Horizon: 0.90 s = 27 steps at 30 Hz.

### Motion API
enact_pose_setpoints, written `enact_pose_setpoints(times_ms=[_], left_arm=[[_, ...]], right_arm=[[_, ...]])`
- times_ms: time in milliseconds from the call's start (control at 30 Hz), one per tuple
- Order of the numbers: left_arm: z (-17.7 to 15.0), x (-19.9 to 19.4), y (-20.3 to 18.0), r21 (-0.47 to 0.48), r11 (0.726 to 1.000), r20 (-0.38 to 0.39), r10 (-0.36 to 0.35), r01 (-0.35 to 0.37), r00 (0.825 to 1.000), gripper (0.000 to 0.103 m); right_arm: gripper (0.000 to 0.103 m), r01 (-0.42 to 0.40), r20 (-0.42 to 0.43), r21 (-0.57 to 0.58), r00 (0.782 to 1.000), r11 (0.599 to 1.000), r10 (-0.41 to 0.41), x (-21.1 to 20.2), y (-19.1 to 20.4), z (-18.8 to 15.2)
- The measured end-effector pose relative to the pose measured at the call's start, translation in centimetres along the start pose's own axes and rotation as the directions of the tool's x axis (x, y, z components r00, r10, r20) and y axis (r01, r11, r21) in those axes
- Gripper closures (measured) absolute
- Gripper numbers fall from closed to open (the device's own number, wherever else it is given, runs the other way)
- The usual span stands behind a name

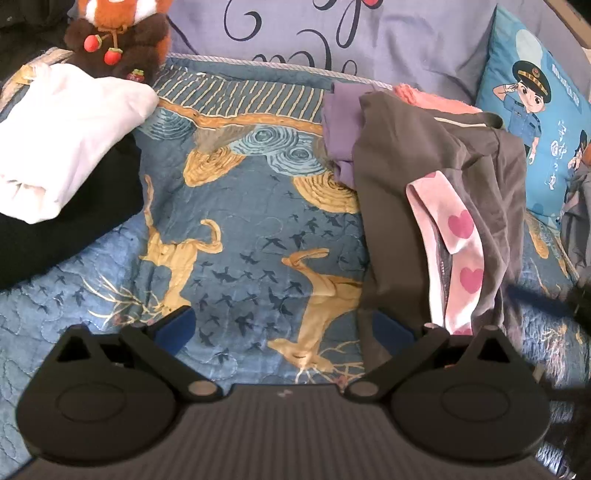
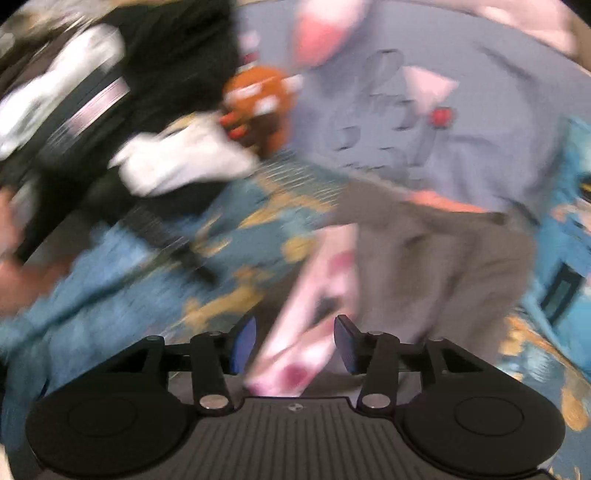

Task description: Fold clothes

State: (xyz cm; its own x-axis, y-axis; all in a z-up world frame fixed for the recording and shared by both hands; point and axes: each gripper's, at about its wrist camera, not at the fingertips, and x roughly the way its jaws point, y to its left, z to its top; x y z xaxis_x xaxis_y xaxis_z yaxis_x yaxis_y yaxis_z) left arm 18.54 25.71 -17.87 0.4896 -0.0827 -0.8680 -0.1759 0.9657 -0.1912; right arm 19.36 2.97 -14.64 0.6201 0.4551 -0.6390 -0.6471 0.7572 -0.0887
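- Grey garment [image 1: 436,192] lies heaped on the right of the blue deer-print quilt [image 1: 236,229], a pink heart-print piece [image 1: 458,251] draped over it, a purple piece [image 1: 341,136] tucked behind
- folded white garment [image 1: 62,144] sits on a black one [image 1: 70,225] at left, below the plush toy [image 1: 118,33]; looks like the done stack
- left gripper [image 1: 282,328]: jaws spread wide, nothing between, hovering over bare quilt, its right finger just beside the grey garment's edge
- right gripper [image 2: 293,345]: view heavily blurred; jaws apart, pink heart-print piece [image 2: 314,317] lying between the pads, which don't look pressed on it
- step, my read: between folds, picking the next item from the unfolded heap
- next move needs: a firm pinch on one single layer, lift it clear of the grey garment, spread it flat on the open quilt in the middle before any fold
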Motion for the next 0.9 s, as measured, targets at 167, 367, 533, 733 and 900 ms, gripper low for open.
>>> enact_pose_setpoints(times_ms=[167,367,533,733,900], left_arm=[[0.2,0.3,-0.4,0.007,1.000,-0.005,0.002,-0.002,1.000,0.000],[0.1,0.9,-1.2,0.039,0.999,-0.013,0.011,-0.011,1.000,0.000],[0.2,1.2,-1.1,0.029,1.000,-0.023,0.009,-0.008,1.000,0.000],[0.1,1.0,-1.5,0.041,0.999,-0.018,-0.001,0.002,1.000,0.000],[0.1,0.9,-1.5,0.039,0.999,-0.015,-0.003,0.003,1.000,0.000]], right_arm=[[0.056,0.110,0.038,0.149,0.992,0.983,-0.117,1.6,-4.7,1.9],[0.058,0.090,0.019,0.133,0.995,0.987,-0.093,5.5,-8.1,4.0],[0.090,0.066,-0.028,0.105,0.998,0.992,-0.064,6.8,-8.7,4.9],[0.101,0.085,0.030,0.090,0.996,0.992,-0.088,4.6,-8.2,5.7],[0.101,0.136,0.030,0.207,0.989,0.969,-0.145,4.5,-9.5,6.5]])
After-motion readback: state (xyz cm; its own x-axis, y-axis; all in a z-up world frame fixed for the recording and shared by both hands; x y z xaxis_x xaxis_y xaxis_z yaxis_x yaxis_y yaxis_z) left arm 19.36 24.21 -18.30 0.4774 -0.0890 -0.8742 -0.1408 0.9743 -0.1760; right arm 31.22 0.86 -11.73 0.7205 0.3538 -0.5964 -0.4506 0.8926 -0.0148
